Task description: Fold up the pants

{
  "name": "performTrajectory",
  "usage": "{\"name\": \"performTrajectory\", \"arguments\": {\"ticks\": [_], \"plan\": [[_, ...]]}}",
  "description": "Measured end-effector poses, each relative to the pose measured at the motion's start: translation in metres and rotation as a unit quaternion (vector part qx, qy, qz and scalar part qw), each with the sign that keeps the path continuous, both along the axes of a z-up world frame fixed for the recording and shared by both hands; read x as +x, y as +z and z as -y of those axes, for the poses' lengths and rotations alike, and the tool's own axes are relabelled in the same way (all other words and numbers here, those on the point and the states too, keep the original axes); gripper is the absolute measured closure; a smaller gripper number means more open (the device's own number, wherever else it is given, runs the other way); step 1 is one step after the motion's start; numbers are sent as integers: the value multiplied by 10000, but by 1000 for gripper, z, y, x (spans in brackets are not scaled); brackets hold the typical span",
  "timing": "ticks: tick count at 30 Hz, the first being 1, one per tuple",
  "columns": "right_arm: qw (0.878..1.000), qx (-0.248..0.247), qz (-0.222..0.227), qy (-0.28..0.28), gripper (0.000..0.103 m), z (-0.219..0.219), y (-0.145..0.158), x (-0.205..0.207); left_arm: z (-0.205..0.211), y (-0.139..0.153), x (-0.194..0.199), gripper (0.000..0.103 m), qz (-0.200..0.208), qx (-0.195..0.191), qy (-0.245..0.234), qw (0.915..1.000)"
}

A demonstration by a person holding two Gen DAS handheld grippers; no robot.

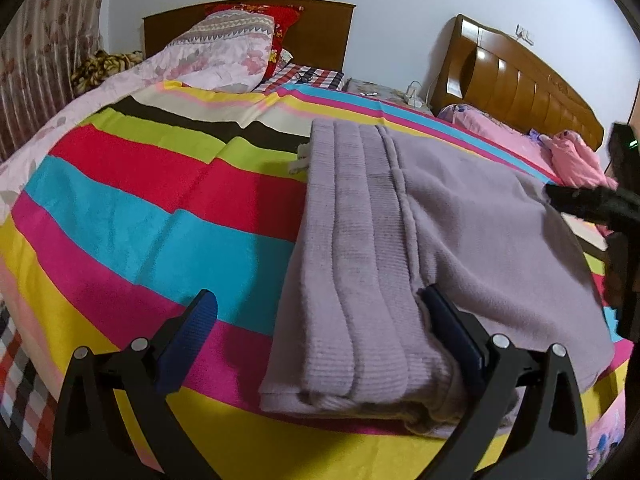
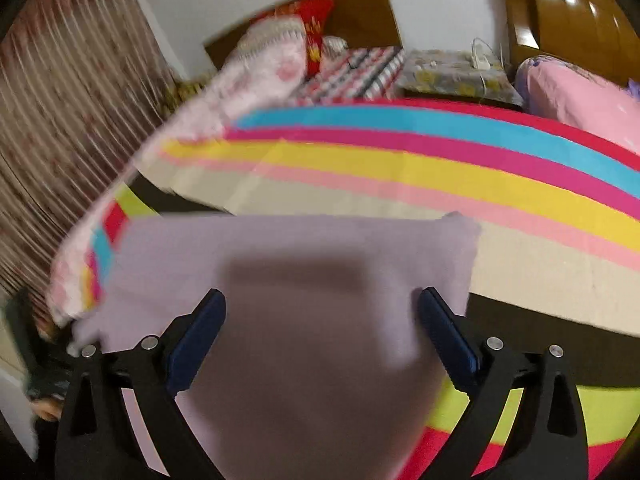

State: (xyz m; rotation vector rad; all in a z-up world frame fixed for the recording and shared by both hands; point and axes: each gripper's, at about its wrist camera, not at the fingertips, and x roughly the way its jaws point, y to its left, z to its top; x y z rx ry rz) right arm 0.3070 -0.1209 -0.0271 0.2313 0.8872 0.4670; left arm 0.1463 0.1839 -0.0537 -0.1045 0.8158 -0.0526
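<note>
Left wrist view: lilac pants (image 1: 400, 232) folded on striped bed (image 1: 160, 208), long axis 12-to-6. Left claw (image 1: 316, 340) spread, straddling waistband stack; nearer. Right claw (image 2: 320, 332) spread over cloth, 3 o'clock side.

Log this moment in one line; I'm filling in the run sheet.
stage: pants mid-fold | item: folded lilac fleece pants on striped bedspread | left claw: open | right claw: open above pants

Both wrist views look low and close across the striped bed (image 1: 160, 200), toward the headboards.
</note>
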Motion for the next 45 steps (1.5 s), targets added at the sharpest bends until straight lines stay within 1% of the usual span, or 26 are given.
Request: {"name": "performTrajectory", "arguments": {"ticks": [1,2,4,6,8,10,11,12,13,15,16,17,20,22,24,26,27,29,31,32,33,35,36,39,41,45], "plan": [[9997,206,154,55,8,-1,8,-12,0,0,0,1,4,-1,7,10000],[9991,225,336,132,8,-5,17,-26,0,-1,0,1,1,-39,20,10000],[9978,2,612,263,8,-19,24,-52,-2,-2,0,1,-12,-126,33,9999],[9960,-245,721,473,8,-33,23,-79,-2,-2,0,1,-6,-158,34,9999],[9922,-664,830,652,8,-53,13,-107,-2,-2,0,1,2,-154,47,9999],[9813,-1494,966,729,8,-77,-5,-142,-1,-2,-2,1,13,-145,69,9999],[9765,-1767,976,750,8,-83,-14,-147,-1,-2,-2,1,19,-138,85,9999],[9713,-1976,1198,566,8,-87,-21,-159,0,-2,-3,1,30,-107,98,9999],[9732,-1876,1268,409,8,-85,-23,-166,2,-1,-5,1,58,-54,111,9999],[9814,-1610,1018,239,7,-76,-25,-162,4,0,-6,1,108,38,120,9999],[9836,-1510,975,180,5,-73,-24,-161,4,0,-7,1,116,41,121,9999],[9837,-1500,983,162,5,-71,-25,-162,4,-1,-7,1,119,21,124,9998],[9802,-1565,1206,114,5,-73,-31,-170,4,-1,-8,1,164,29,166,9997],[9810,-1574,1135,-10,5,-72,-28,-174,5,0,-7,1,149,89,190,9997],[9843,-1403,1068,-27,5,-71,-16,-174,10,6,-10,1,164,275,255,9992],[9833,-1311,1254,111,5,-71,-5,-193,18,15,-19,1,216,550,391,9975],[9796,-1439,1401,120,5,-70,1,-206,24,21,-28,1,289,750,472,9956],[9732,-1649,1604,53,5,-65,8,-229,34,36,-46,2,445,961,589,9926],[9709,-1572,1797,-159,5,-50,20,-253,42,57,-72,2,879,964,636,9894],[9712,-1470,1858,-276,5,-44,24,-260,51,73,-92,2,1291,957,627,9850],[9715,-1314,1923,-436,5,-35,29,-269,56,83,-105,2,1541,979,605,9813],[9711,-1143,1995,-636,5,-26,36,-275,72,98,-126,1,1813,1041,523,9765],[9700,-1080,2038,-767,5,-22,39,-278,77,101,-130,1,1821,999,471,9770],[9667,-1047,2112,-1001,5,-22,43,-280,91,102,-143,2,1655,643,455,9831],[9647,-970,2145,-1178,5,-21,43,-279,102,97,-156,2,1739,528,496,9821],[9649,-840,1986,-1501,5,-22,34,-276,125,88,-168,2,1754,762,336,9810]]}}
